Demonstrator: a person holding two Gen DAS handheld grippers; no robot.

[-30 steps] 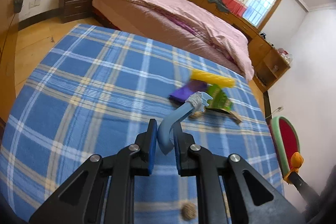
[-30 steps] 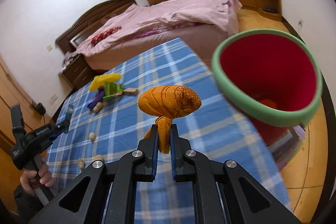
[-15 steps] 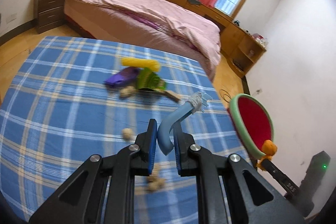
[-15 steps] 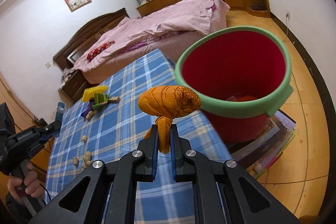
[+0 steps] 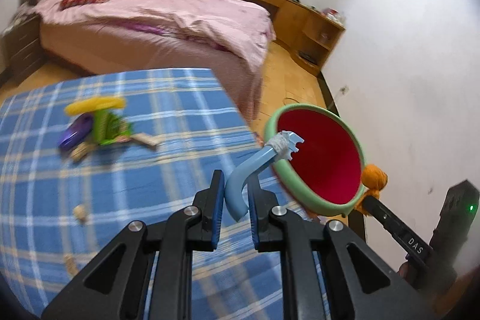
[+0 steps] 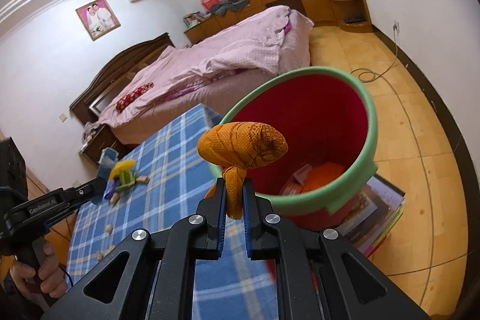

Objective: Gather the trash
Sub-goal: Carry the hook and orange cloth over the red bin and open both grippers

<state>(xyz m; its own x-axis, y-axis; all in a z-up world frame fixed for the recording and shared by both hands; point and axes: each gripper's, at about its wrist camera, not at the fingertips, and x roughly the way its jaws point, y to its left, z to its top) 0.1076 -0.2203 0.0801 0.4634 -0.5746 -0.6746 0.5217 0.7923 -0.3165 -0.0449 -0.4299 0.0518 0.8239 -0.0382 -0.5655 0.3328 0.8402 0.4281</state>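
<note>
Beside the bin (image 6: pixel 370 122), now nearer, left tongs (image 5: pixel 235 200) clenched on blue stick (image 5: pixel 240 185), right tongs (image 6: pixel 234 200) on orange wad (image 6: pixel 243 147).

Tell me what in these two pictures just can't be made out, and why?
- Toy pile on the blue plaid cloth, left wrist view: motion blur smears it.
- Trash in the bin, right wrist view: the orange bundle and the near rim hide most.
- Bin floor, left wrist view: the tilted green rim blocks it.
- Small lumps on the cloth: too tiny to identify.
</note>
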